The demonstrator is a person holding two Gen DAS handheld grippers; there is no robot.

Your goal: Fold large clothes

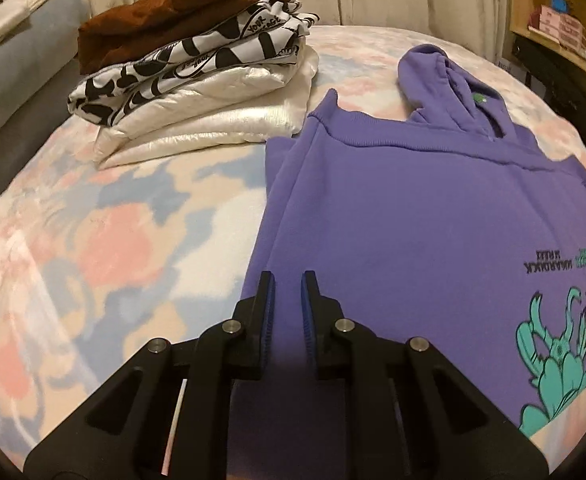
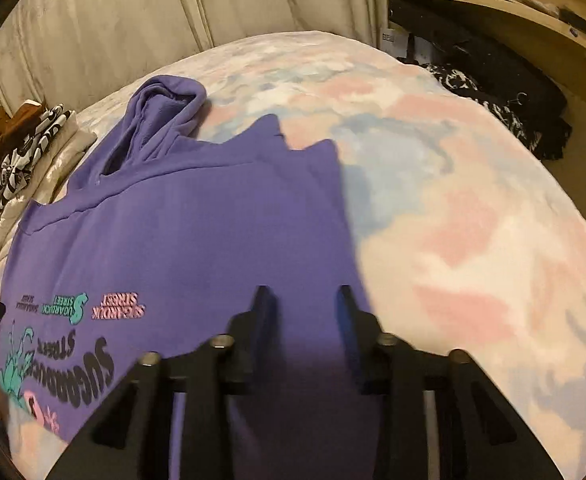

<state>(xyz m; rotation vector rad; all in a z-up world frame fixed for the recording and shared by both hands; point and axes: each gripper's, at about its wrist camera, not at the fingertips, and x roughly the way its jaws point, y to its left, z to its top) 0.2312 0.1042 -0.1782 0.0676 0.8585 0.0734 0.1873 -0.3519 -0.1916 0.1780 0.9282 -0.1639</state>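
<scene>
A purple hoodie (image 1: 433,208) is lying flat on the bed (image 1: 113,240), sleeves folded in so its sides are running straight, hood (image 2: 161,116) pointing toward the curtain (image 2: 93,32). Its printed graphic (image 2: 65,360) is facing up near the hem.

The left hand-held gripper (image 1: 288,284) is hovering over the hoodie's left edge, jaws standing a narrow gap apart with nothing between them, so it is released. The right hand-held gripper (image 2: 304,296) is hanging over the hoodie's right edge, jaws parted wider and gripping nothing; the view is blurred.

Beside the hoodie, toward the curtain, a stack (image 1: 197,80) of folded clothes is sitting on the bed: brown on top, black-and-white print below it, cream at the bottom. A dark garment (image 2: 505,112) is lying at the bed's far right edge, below a wooden shelf (image 2: 493,12).
</scene>
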